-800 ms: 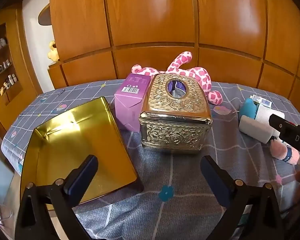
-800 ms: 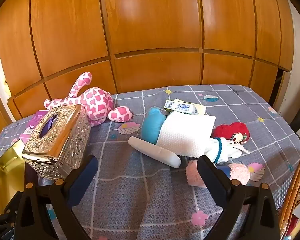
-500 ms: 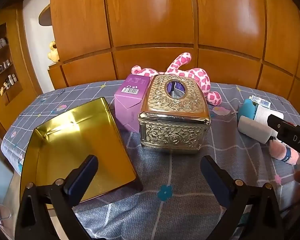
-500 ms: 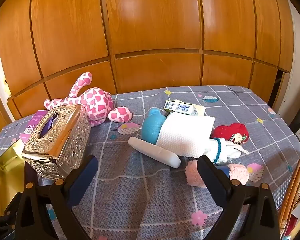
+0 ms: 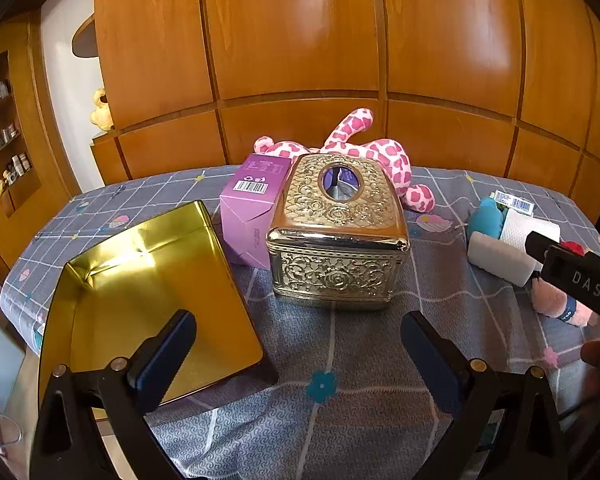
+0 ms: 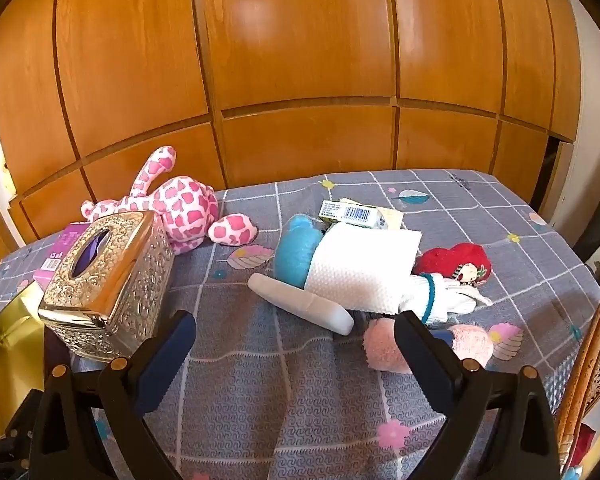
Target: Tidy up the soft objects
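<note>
Nothing is sorted yet: both the left gripper and right gripper gape empty, tin at lower left bare, 2 plush toys unmoved.

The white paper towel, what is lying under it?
The white paper towel partly covers a blue plush and a red-haired doll. Whatever else is beneath stays hidden.

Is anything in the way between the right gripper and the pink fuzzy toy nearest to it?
Nothing visible. The right gripper is open above bare tablecloth, and the pink fuzzy toy lies just ahead, partly hidden behind one finger.
</note>
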Demonstrator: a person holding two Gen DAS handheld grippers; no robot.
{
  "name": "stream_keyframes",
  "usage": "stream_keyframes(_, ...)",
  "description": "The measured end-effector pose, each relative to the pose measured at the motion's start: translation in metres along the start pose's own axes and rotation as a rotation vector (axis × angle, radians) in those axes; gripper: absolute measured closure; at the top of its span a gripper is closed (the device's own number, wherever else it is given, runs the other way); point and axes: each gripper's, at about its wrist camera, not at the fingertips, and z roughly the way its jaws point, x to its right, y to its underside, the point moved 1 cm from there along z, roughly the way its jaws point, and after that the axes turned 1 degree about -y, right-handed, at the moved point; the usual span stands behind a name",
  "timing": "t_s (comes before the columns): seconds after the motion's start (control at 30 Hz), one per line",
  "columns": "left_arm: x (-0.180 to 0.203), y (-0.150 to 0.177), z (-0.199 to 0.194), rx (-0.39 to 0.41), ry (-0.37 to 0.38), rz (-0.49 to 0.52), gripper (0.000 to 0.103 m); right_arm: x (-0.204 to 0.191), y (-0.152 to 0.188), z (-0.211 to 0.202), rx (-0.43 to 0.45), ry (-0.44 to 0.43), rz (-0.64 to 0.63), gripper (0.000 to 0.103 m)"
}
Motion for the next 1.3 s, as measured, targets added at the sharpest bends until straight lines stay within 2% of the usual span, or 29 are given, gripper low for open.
stream_keyframes(1.3,0.0014,0.0039,0.0004,-0.008,0.013,0.003,0.001,0.0034,-0.0043,0.0004,0.007,0.004,-0.013,0.002)
